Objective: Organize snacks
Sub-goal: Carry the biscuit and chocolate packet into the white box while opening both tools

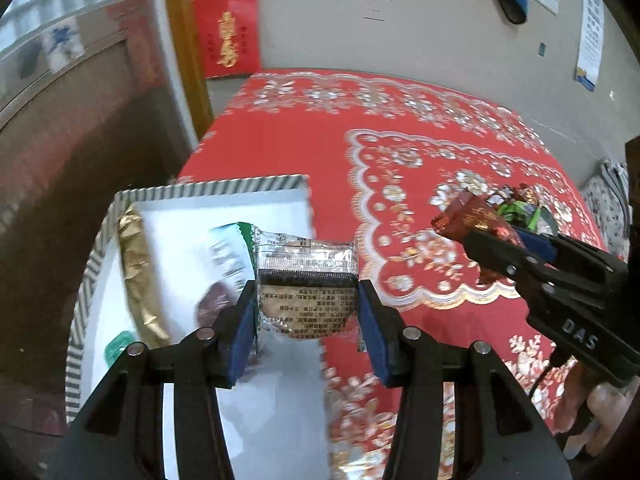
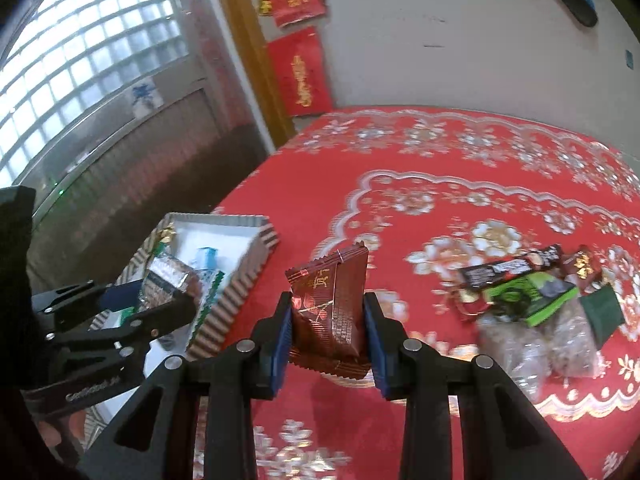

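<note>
My left gripper (image 1: pixel 306 312) is shut on a clear and silver snack packet (image 1: pixel 306 280) and holds it over the near right edge of a white box with a striped rim (image 1: pixel 208 188). The box holds a gold packet (image 1: pixel 140 276) and a green and white packet (image 1: pixel 228 252). My right gripper (image 2: pixel 326 332) is shut on a dark red snack packet (image 2: pixel 330 308) above the red tablecloth (image 2: pixel 440 200). It shows in the left wrist view (image 1: pixel 492 240) at the right. The left gripper (image 2: pixel 160 300) shows over the box (image 2: pixel 240 300) in the right wrist view.
A pile of loose snacks (image 2: pixel 536 300) lies on the cloth at the right: a black bar, a green packet, small red packets and clear bags. The table's left edge drops off beside the box. A wall with red envelopes (image 2: pixel 304 76) stands behind.
</note>
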